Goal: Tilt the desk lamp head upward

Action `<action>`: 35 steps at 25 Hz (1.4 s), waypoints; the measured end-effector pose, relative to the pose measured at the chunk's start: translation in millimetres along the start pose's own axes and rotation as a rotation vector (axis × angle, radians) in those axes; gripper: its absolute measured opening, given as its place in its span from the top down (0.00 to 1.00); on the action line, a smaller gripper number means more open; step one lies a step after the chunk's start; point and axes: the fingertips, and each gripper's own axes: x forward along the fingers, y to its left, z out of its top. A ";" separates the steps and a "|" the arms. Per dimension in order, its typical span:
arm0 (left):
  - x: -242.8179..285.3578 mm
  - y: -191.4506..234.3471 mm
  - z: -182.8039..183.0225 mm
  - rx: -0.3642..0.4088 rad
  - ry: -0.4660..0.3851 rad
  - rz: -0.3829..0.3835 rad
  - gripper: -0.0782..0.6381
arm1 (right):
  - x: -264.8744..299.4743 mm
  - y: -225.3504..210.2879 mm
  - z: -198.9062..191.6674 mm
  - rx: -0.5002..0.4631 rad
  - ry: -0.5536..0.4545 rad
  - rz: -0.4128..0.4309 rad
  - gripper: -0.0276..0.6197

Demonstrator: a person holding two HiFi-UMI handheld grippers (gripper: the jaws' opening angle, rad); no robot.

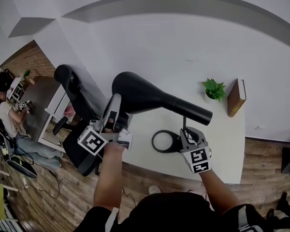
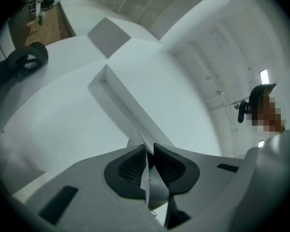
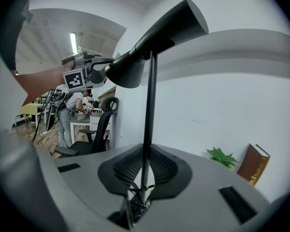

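Observation:
A black desk lamp stands on the white table (image 1: 224,149). Its cone head (image 1: 145,96) has the wide mouth to the left, above a thin stem (image 1: 184,122) and a ring base (image 1: 163,141). My left gripper (image 1: 117,123) is shut on the thin rim of the shade (image 2: 152,185), which shows as a grey edge between the pads. My right gripper (image 1: 187,135) is shut on the stem (image 3: 148,124) low down, just above the base. In the right gripper view the head (image 3: 157,35) slopes, narrow end up to the right, with the left gripper (image 3: 82,74) at its mouth.
A small green plant (image 1: 213,89) and an upright brown book (image 1: 237,97) stand at the table's far right by the white wall. A black office chair (image 1: 75,93) sits off the table's left edge. A person (image 1: 9,115) sits at another desk farther left.

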 end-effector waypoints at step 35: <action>34.2 -72.7 26.4 0.616 0.064 0.076 0.62 | -9.1 -5.5 5.0 -0.006 -0.007 -0.039 0.79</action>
